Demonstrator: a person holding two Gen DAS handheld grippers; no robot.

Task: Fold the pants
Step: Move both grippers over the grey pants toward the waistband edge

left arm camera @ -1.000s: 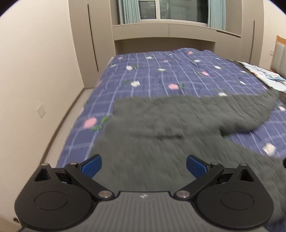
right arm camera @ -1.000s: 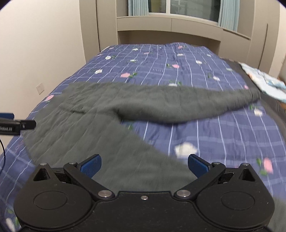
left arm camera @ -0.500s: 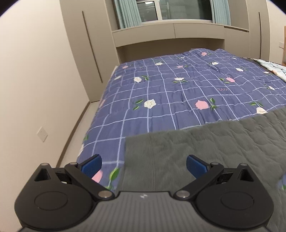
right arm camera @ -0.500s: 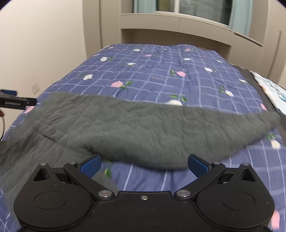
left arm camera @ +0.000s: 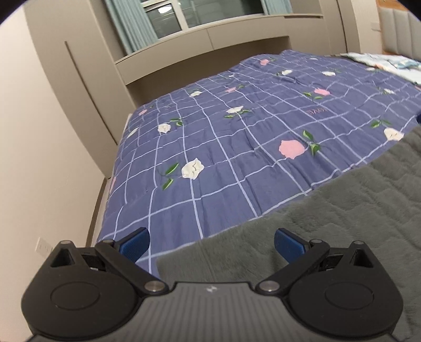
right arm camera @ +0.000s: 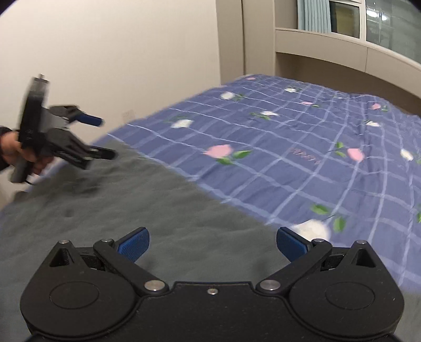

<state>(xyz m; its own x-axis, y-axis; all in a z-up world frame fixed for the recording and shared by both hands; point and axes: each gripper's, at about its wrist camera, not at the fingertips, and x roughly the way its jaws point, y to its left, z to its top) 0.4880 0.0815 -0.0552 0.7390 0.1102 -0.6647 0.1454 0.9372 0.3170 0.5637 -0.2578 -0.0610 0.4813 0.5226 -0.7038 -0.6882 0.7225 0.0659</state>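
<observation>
Grey fleece pants [left arm camera: 342, 210] lie flat on the bed, filling the lower right of the left wrist view and the lower left of the right wrist view [right arm camera: 147, 210]. My left gripper [left arm camera: 211, 243] is open, hovering just above a near corner of the pants, nothing between its blue pads. The right gripper [right arm camera: 212, 243] is open too, low over the grey cloth near its far edge. In the right wrist view the left gripper [right arm camera: 102, 139] shows at far left, held by a hand [right arm camera: 18, 150], above the pants.
The bed carries a blue checked quilt with flowers [left arm camera: 250, 126]. A beige wall [left arm camera: 39, 131] and a narrow strip of floor run along the bed's left side. Cabinets and a window [left arm camera: 210, 15] stand beyond. A light patterned cloth [left arm camera: 389, 63] lies far right.
Both grippers have swung left and dropped closer to the pants. The left one now faces the pants' corner; the right view has turned until the left gripper shows fully.
</observation>
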